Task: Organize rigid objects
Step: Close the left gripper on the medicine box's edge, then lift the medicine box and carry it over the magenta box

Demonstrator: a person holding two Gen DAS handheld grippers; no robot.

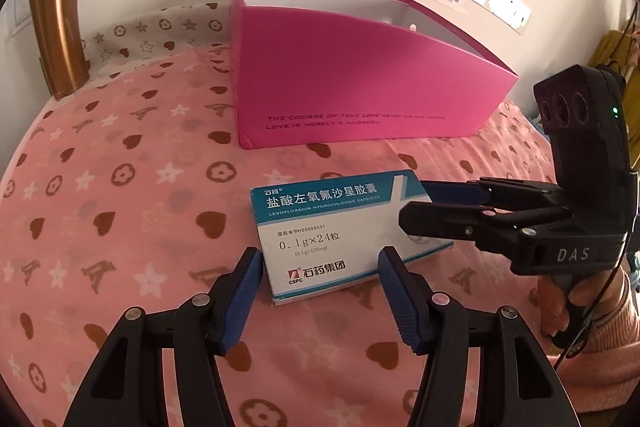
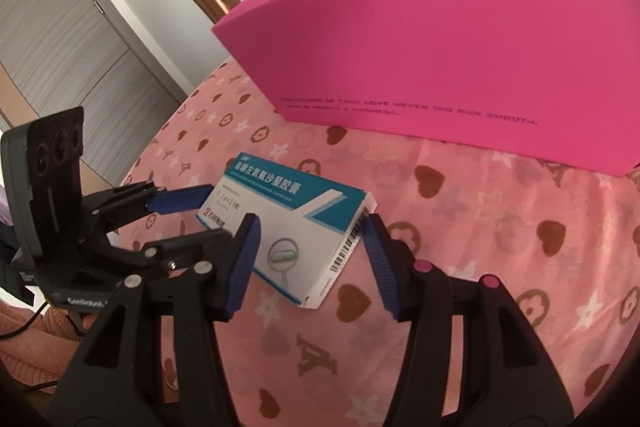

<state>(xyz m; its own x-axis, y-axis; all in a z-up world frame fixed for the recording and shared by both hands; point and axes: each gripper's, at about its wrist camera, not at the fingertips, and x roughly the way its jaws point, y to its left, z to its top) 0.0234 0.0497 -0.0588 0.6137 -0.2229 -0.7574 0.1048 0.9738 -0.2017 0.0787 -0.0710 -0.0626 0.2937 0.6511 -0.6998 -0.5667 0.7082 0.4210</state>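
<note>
Closing in on the medicine box [image 1: 340, 235], both the left tongs [image 1: 320, 263] and the right tongs [image 2: 308, 231] stand open astride it, nothing gripped. It lies flat on the pink bench cloth [image 1: 120, 187] at centre frame, and the pink organizer box [image 1: 360, 75] behind looks empty, so the sorting seems barely begun.

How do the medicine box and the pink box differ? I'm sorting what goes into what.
The medicine box lies flat on the blanket; the pink box stands upright behind it. The medicine box is closed, white and teal with printed text and a barcode; the pink box is open-topped, plain pink with one line of lettering. The pink box looks far bigger. Both are stiff, rectangular cartons resting on the same blanket.
</note>
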